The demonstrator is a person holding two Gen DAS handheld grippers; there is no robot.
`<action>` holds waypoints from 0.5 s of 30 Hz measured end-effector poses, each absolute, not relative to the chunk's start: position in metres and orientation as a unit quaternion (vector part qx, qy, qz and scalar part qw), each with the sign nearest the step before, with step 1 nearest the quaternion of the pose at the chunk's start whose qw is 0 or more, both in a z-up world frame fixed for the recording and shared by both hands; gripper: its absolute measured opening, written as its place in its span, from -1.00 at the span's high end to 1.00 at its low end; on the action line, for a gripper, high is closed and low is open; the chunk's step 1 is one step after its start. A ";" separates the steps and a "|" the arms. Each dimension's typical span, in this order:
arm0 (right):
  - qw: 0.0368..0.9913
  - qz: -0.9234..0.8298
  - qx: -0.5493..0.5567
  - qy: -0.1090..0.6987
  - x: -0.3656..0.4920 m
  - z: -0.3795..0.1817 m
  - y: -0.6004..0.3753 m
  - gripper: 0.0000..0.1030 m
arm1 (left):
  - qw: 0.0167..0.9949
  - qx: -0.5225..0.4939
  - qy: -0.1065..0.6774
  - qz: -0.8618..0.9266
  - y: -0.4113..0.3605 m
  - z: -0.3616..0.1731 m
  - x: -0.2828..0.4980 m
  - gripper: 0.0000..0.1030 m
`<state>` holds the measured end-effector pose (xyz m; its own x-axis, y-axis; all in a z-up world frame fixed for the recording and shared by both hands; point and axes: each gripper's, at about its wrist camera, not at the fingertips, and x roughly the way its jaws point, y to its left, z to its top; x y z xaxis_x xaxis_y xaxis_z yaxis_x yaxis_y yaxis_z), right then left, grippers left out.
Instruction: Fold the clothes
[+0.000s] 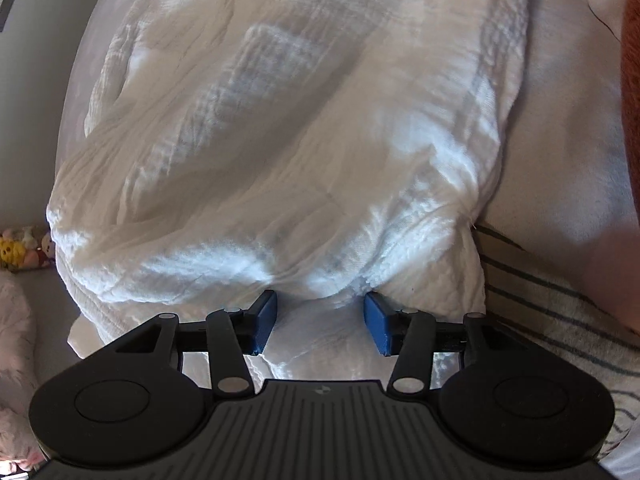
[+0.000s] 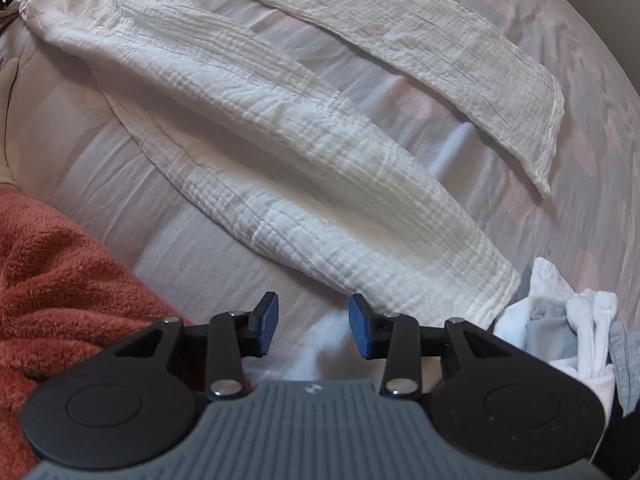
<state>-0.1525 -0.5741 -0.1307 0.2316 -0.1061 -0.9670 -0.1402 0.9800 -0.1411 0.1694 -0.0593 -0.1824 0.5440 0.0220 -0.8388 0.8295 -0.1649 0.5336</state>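
A white crinkled garment (image 1: 280,128) lies bunched on the bed and fills the left wrist view. My left gripper (image 1: 320,312) points down at its near edge. The blue pads (image 1: 266,322) stand apart with their inner faces bare, and a bulge of the cloth sits just past their tips. In the right wrist view the same white garment (image 2: 280,152) spreads out as two long legs over the pale sheet (image 2: 80,140). My right gripper (image 2: 314,320) hangs open over the sheet, with nothing between its fingers. The hem of the nearer leg (image 2: 460,280) lies just right of it.
A red fleece (image 2: 60,272) lies at the left of the right gripper. A small pile of white and grey clothes (image 2: 560,320) sits at its right. Near the left gripper are a striped blanket (image 1: 552,304) on the right and soft toys (image 1: 24,248) at the far left.
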 end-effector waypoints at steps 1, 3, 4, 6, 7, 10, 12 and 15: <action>0.781 0.009 -0.095 0.618 -0.147 -0.133 -0.576 0.18 | 0.566 0.671 0.320 -0.357 -0.060 -0.182 0.171 0.26; 0.788 -0.001 -0.089 0.609 -0.134 -0.136 -0.580 0.18 | 0.570 0.666 0.324 -0.354 -0.060 -0.183 0.173 0.32; 0.795 -0.010 -0.091 0.600 -0.128 -0.137 -0.581 0.18 | 0.573 0.664 0.326 -0.351 -0.060 -0.184 0.174 0.33; 0.801 -0.014 -0.089 0.592 -0.118 -0.137 -0.583 0.15 | 0.579 0.660 0.329 -0.346 -0.061 -0.185 0.176 0.33; 0.801 -0.011 -0.090 0.592 -0.114 -0.138 -0.584 0.15 | 0.582 0.659 0.331 -0.344 -0.061 -0.185 0.177 0.34; 0.791 0.014 -0.119 0.600 -0.113 -0.137 -0.578 0.14 | 0.587 0.654 0.333 -0.341 -0.060 -0.187 0.180 0.37; 0.784 0.031 -0.146 0.603 -0.117 -0.134 -0.575 0.00 | 0.588 0.654 0.333 -0.341 -0.060 -0.188 0.183 0.37; 0.771 0.033 -0.206 0.602 -0.128 -0.132 -0.574 -0.10 | 0.588 0.653 0.335 -0.340 -0.060 -0.189 0.188 0.37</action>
